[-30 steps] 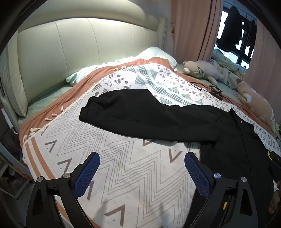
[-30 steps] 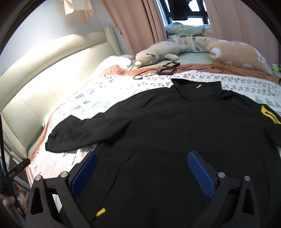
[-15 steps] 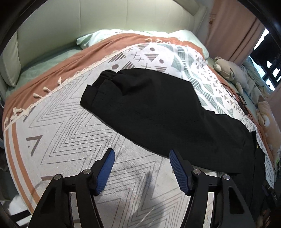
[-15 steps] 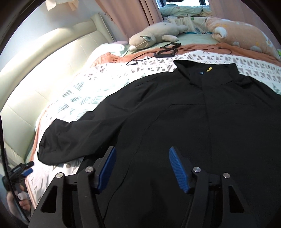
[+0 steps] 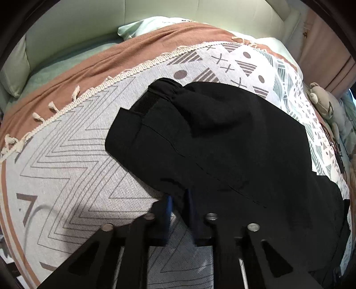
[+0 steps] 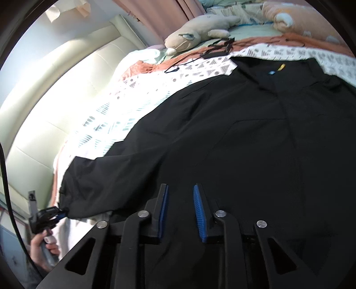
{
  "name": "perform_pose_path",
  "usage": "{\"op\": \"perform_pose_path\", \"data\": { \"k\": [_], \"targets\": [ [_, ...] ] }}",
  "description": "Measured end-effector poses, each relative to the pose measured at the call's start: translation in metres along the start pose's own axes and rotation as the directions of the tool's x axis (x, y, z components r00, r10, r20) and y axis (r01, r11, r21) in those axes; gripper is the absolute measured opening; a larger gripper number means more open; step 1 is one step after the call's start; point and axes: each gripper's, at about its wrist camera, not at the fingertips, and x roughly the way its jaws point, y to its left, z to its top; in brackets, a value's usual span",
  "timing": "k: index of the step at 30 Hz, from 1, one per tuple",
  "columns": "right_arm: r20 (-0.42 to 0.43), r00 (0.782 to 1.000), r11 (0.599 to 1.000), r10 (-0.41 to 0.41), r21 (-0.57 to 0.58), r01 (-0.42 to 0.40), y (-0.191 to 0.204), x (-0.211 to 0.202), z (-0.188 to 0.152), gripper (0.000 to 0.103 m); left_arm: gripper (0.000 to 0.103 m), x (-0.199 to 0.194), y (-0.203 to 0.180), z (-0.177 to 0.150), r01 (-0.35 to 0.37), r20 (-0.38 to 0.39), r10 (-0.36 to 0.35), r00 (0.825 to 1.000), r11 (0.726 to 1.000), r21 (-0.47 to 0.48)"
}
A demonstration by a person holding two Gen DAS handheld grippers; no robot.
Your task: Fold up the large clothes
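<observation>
Woven cotton in grey zigzags and triangles, edged with a cream fringe, covers the bed: a patterned throw point(image 5: 73, 169) laid over a terracotta blanket point(image 5: 124, 55), with pale green bedding and a padded cream headboard point(image 6: 55, 89) behind. Pink curtains point(image 6: 169, 13) hang at the far side, and a beige plush toy point(image 6: 195, 33) and a peach cushion point(image 6: 300, 15) lie near the window end beside a tangle of dark cables point(image 6: 218, 47).

The black jacket point(image 6: 233, 133) is spread flat across the throw, collar toward the cushion, one sleeve point(image 5: 200, 129) stretched toward the headboard. The left gripper point(image 5: 178, 197) is closing its jaws on the near edge of that sleeve, a fold of black cloth pinched between the blue pads. The right gripper point(image 6: 179, 189) sits low over the jacket's body, its jaws closing with a narrow gap left between them; whether cloth is caught in the gap cannot be told, since black fabric fills the space behind.

In the right wrist view the person's hand point(image 6: 42, 246) on the left gripper's handle is cut off at the frame's dark rim. The jacket's far side runs out of view, and bright light washes out the throw near the headboard.
</observation>
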Motion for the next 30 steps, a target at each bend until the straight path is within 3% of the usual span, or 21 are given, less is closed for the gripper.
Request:
{"op": "perform_pose_path", "data": {
  "k": [7, 15, 18, 21, 22, 25, 30],
  "targets": [
    [-0.058, 0.998, 1.000, 0.019, -0.001, -0.019, 0.017, 0.046, 0.023, 0.016, 0.001, -0.041, -0.005, 0.020, 0.083, 0.091, -0.083, 0.992, 0.997, 0.004],
    [-0.159, 0.987, 1.000, -0.011, 0.002, 0.011, 0.013, 0.097, 0.026, 0.016, 0.001, -0.124, -0.039, 0.039, 0.157, 0.204, -0.172, 0.964, 0.984, 0.088],
    [-0.162, 0.987, 1.000, -0.019, -0.011, 0.018, 0.010, 0.078, 0.026, 0.016, 0.001, -0.151, -0.067, 0.042, 0.170, 0.243, -0.198, 0.950, 0.977, 0.131],
    [-0.124, 0.992, 0.999, 0.030, 0.022, -0.028, 0.002, 0.036, 0.023, 0.019, 0.001, -0.183, -0.091, 0.040, 0.211, 0.264, -0.251, 0.931, 0.962, 0.172],
    [-0.106, 0.994, 0.999, 0.032, 0.028, -0.030, -0.002, 0.019, 0.021, 0.021, 0.001, -0.190, -0.099, 0.041, 0.223, 0.268, -0.268, 0.925, 0.957, 0.184],
    [-0.015, 1.000, 0.997, 0.027, 0.066, -0.026, -0.020, -0.043, 0.011, 0.044, 0.001, -0.219, -0.128, 0.034, 0.275, 0.274, -0.335, 0.901, 0.932, 0.235],
    [0.105, 0.994, 0.990, 0.005, 0.137, -0.020, -0.054, -0.128, -0.010, 0.048, 0.001, -0.277, -0.184, 0.017, 0.329, 0.280, -0.427, 0.860, 0.882, 0.337]
  ]
}}
